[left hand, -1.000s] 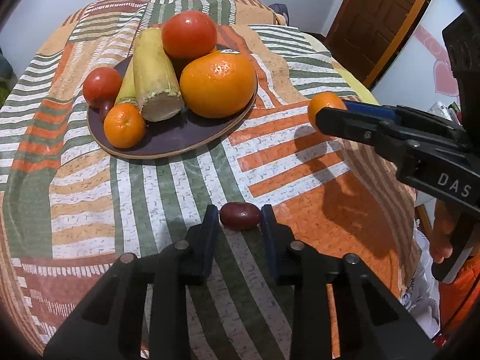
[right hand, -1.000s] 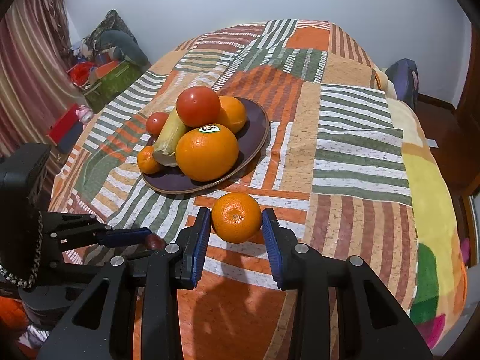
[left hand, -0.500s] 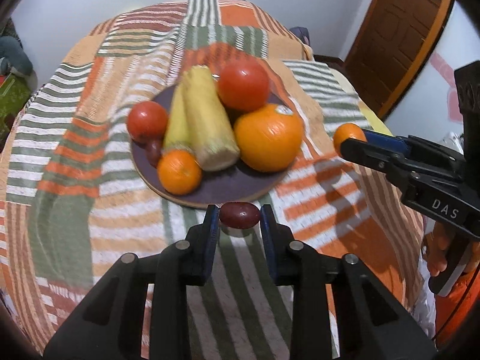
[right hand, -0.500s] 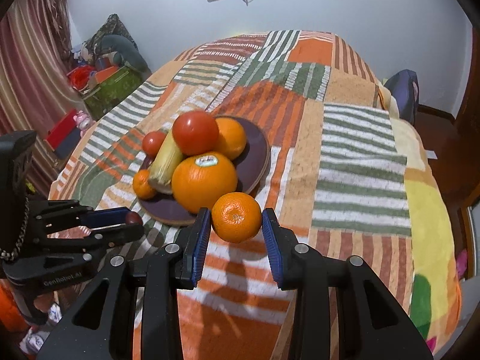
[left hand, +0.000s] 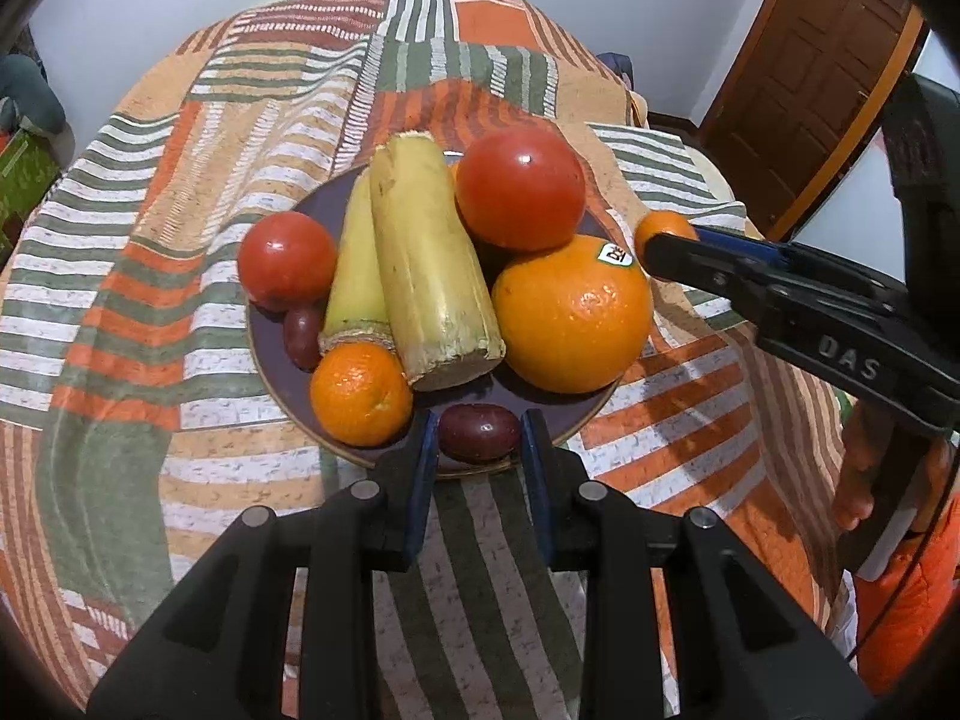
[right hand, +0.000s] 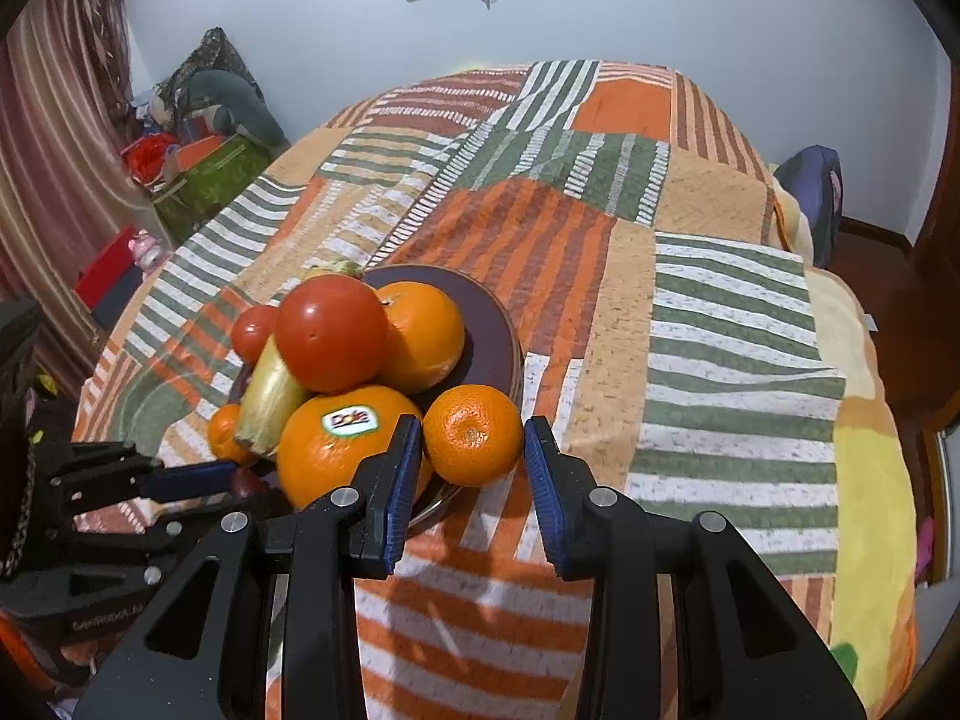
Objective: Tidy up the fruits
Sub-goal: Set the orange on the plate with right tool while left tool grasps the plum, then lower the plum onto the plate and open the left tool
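Looking along the left gripper (left hand: 479, 450), I see its blue pads clamped on a small dark red fruit (left hand: 479, 432), held over the near rim of the dark plate (left hand: 267, 354). On that plate lie two pale yellow husked stalks (left hand: 426, 264) side by side, a large tomato (left hand: 519, 187) stacked at the far side, a smaller tomato (left hand: 287, 258) at the left, a big orange with a sticker (left hand: 573, 315) at the right, a small mandarin (left hand: 361, 393) at the near edge and another dark red fruit (left hand: 303, 336) tucked between the small tomato and the stalks. The plate sits on a striped patchwork bedspread (left hand: 150, 312). At the right, the right gripper (left hand: 672, 246) reaches in with an orange fruit at its tip, just beside the big orange; a hand (left hand: 864, 468) grips its handle.

From the right gripper (right hand: 473, 456), its jaws are closed on a mandarin (right hand: 473, 435), both pads touching its sides, held over the plate's (right hand: 498, 330) near right edge, close to the stickered orange (right hand: 342, 444). The big tomato (right hand: 331, 333) tops the pile, with another orange (right hand: 423, 336) behind it. At the lower left the left gripper (right hand: 240, 480) shows, the dark fruit barely visible at its tip.
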{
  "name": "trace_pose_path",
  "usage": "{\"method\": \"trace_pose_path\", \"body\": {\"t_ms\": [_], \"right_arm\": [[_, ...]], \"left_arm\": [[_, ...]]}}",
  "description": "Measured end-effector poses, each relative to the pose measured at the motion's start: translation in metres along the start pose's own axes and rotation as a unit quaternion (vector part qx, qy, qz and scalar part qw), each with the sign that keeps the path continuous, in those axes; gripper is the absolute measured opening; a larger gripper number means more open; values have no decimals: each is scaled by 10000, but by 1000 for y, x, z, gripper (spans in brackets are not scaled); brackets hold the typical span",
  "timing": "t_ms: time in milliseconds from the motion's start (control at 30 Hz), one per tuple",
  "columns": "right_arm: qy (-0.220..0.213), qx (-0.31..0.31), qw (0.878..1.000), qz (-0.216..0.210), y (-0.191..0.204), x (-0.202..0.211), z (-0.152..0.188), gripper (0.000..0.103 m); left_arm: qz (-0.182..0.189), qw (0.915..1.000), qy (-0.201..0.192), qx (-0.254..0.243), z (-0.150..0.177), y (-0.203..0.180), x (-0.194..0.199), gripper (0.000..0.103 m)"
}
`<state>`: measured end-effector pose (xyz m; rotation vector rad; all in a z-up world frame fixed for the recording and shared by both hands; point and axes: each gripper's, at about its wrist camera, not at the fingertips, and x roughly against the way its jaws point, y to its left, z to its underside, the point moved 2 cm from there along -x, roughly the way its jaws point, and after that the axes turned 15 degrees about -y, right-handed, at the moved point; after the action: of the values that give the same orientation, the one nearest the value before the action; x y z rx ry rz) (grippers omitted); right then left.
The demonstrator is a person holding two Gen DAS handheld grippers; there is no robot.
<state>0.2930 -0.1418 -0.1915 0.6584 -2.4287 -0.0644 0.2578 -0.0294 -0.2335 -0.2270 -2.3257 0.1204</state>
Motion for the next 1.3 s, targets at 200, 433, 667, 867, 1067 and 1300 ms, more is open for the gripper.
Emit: {"method": "trace_pose_path", "body": {"t_ms": [200, 433, 667, 867, 1067, 1300], "right_arm": [[82, -25, 10000, -46, -4, -15, -2, 32], [117, -138, 9998, -93, -6, -20, -3, 33], [85, -205, 9997, -78, -8, -16, -8, 40], [-133, -147, 9998, -46, -3, 8, -19, 40], [-576, -30, 9983, -12, 13, 53, -36, 40], [-1386, 113, 9903, -37, 42, 128, -59, 40]], "left_arm": [[-34, 9999, 92, 41, 2, 1, -9, 28], [-77, 9999, 92, 10, 2, 3, -13, 29], [-54, 9999, 108, 50, 2, 3, -10, 30], [-101, 9998, -129, 73, -4, 5, 14, 30], [-302, 9967, -757, -54, -20, 3, 65, 30], [-474, 9819, -1823, -171, -44, -7, 153, 30]]}}
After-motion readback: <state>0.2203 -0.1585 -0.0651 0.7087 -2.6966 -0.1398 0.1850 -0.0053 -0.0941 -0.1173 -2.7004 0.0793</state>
